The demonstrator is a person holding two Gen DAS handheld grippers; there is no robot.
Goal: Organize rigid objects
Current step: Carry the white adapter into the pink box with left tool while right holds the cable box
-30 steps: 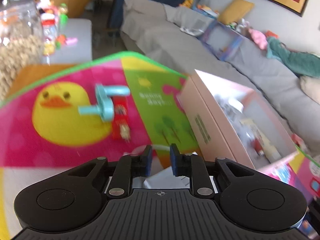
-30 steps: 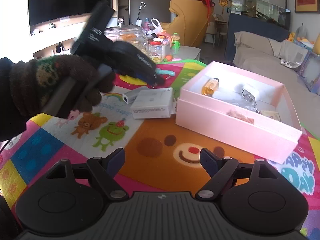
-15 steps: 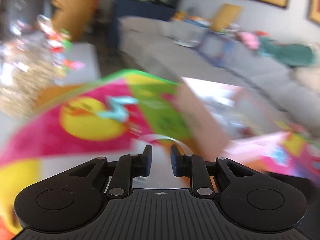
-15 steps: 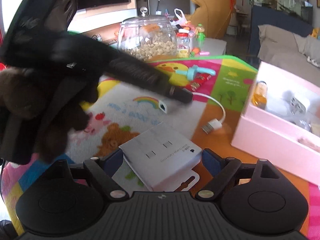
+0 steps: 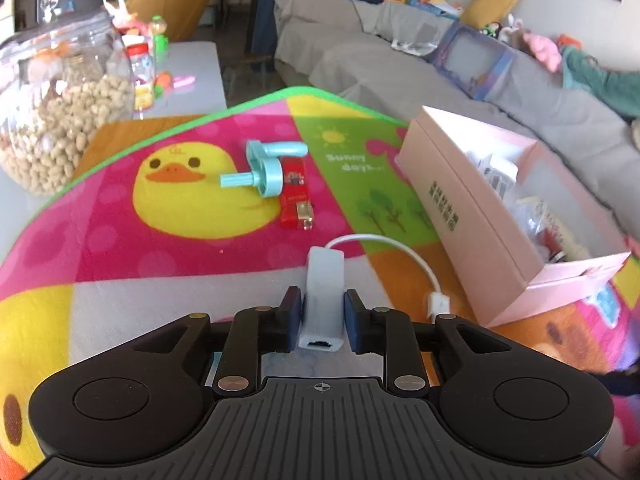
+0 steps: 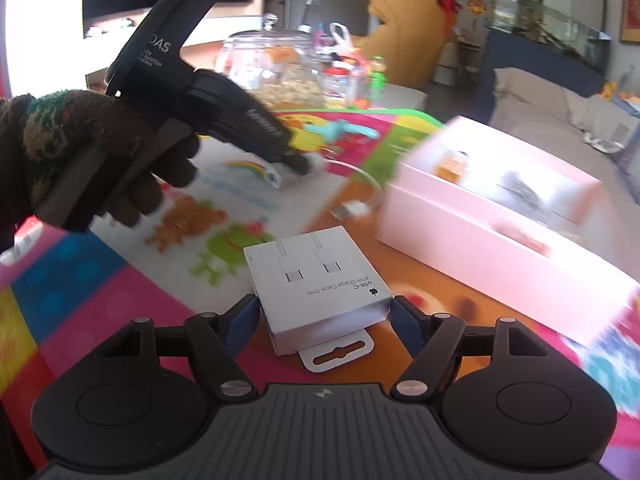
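The left gripper (image 5: 322, 316) has its jaws clamped on a light, rigid white Ethernet adapter (image 5: 323, 292) mid-mat; its limp cable (image 5: 404, 248) will dangle. The right gripper (image 6: 325, 320) straddles, jaws apart, a stiff USB-C cable box (image 6: 316, 280) near the pink box (image 6: 500, 216); grip its flat sides.

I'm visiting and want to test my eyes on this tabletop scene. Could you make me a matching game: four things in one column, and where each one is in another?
Things:
1. white adapter
2. cable box
3. blue crank
4. glass jar

Places:
A. between the right gripper fingers
B. off the mat, far left
C. on the yellow duck picture
D. between the left gripper fingers

Pairs: 1-D, 2-A, 3-C, 4-B
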